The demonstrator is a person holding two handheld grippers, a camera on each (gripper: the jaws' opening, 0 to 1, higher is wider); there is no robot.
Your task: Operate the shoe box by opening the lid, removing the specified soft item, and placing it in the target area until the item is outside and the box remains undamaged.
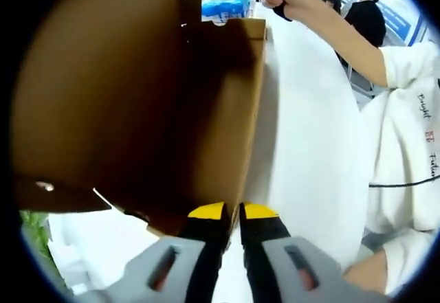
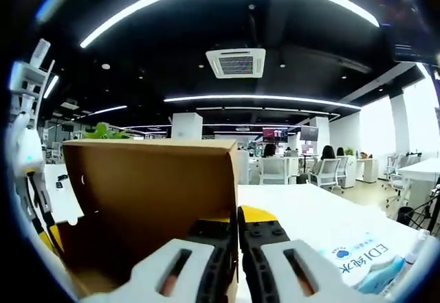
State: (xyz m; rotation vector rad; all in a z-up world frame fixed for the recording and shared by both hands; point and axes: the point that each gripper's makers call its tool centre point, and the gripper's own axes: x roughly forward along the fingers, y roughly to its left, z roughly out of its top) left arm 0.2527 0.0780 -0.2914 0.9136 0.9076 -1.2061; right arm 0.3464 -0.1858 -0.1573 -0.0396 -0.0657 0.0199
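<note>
Left gripper view: left hand-held gripper (image 1: 232, 214) clamps box (image 1: 137, 104) edge; right hand-held gripper (image 2: 237, 224) pinches its lid (image 2: 151, 193), white tabletop (image 2: 309, 220) beneath.

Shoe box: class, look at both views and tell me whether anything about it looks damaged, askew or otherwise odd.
No damage stands out. The brown cardboard shoe box is held up off the white table, each hand-held gripper shut on a cardboard edge. Its walls look flat and untorn. What is inside cannot be seen.
</note>
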